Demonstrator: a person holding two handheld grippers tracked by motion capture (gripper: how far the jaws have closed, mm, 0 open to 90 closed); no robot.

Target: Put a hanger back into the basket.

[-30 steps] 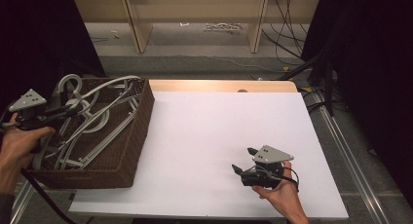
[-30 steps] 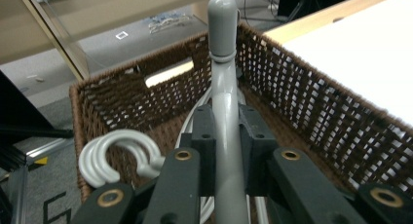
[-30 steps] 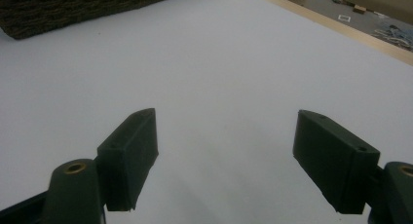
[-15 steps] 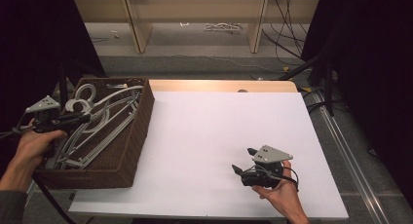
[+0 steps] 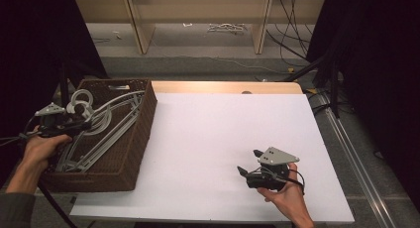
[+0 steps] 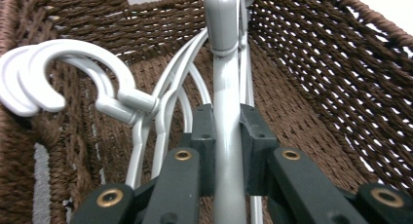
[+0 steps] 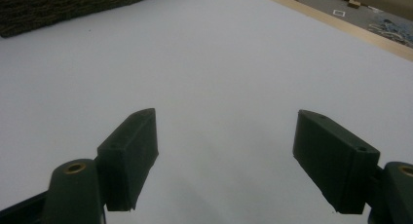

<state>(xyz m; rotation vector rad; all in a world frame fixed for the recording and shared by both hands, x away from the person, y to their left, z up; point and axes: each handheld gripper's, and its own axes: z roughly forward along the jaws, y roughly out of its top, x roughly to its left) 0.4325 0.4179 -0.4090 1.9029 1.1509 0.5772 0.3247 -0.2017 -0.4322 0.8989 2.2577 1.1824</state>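
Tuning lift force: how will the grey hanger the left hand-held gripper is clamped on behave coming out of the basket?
The grey hanger looks like a thin moulded plastic bar, so probably light and fairly stiff. The left hand-held gripper pinches a smooth, narrow stem, so it may pivot. It lies among other hangers in the wicker basket; hooks could snag.

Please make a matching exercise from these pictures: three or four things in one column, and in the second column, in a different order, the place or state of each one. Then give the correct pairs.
Things:
1. left gripper
2. right gripper
3. brown woven wicker basket
4. white foam board covering the table

Places or states:
A. jaws wide apart, nothing between them
B. stands at the left end of the table, with hangers inside
C. jaws closed on the stem of a grey plastic hanger
D. lies bare under the right hand

Pairs: 1-C, 2-A, 3-B, 4-D
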